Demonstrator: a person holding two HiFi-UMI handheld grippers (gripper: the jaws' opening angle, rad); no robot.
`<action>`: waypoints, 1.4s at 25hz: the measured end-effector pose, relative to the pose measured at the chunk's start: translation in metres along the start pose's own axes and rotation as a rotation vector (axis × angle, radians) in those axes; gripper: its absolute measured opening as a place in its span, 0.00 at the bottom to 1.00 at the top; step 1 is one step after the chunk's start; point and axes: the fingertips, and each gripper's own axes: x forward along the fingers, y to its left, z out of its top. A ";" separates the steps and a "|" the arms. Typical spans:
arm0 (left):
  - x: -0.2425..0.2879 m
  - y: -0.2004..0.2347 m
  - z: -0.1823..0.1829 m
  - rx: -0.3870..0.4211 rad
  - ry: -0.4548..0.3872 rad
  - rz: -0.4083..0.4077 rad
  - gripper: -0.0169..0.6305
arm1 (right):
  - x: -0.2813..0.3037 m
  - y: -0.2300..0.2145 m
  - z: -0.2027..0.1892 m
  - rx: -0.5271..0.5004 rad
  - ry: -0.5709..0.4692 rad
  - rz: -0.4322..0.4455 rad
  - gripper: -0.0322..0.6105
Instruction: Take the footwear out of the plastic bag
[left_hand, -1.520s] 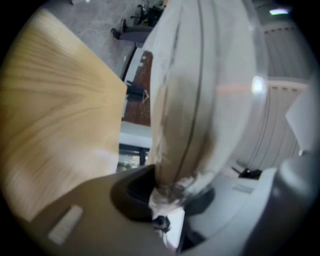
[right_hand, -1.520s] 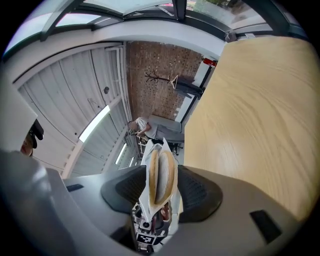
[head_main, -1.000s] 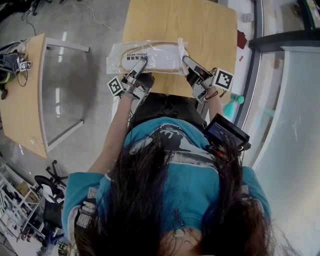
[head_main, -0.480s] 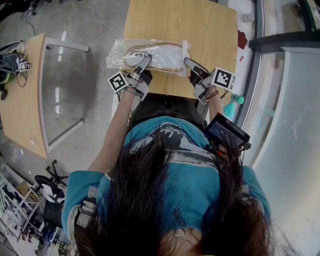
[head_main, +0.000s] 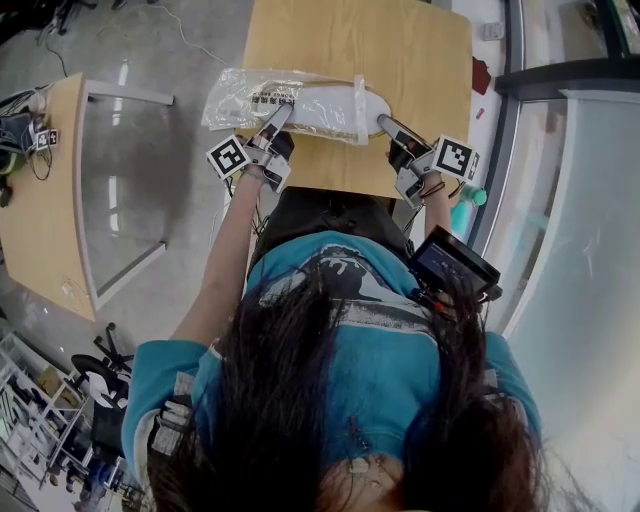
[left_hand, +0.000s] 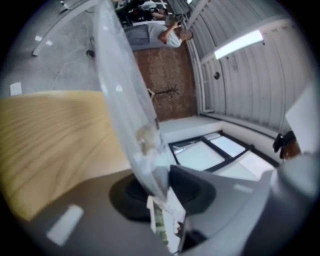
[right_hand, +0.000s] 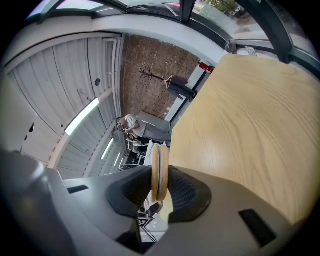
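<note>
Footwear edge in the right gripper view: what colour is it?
Tan, in two thin layers. The footwear edge shows best in the right gripper view.

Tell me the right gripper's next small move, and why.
Probably pull the right gripper to the right, away from the left gripper, to slide the footwear out of the plastic bag. The footwear's tan edges sit between its closing jaws. The left gripper pinches the bag, so it can likely hold the bag back.
</note>
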 end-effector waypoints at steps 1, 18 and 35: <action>0.001 -0.001 0.000 0.010 0.012 0.005 0.18 | -0.001 0.001 0.000 0.001 -0.003 0.000 0.20; -0.016 0.032 0.040 0.061 -0.126 0.210 0.03 | -0.054 -0.014 0.042 -0.033 -0.136 -0.131 0.19; -0.036 0.066 0.049 0.133 -0.171 0.403 0.02 | -0.102 -0.002 0.085 -0.073 -0.355 -0.146 0.17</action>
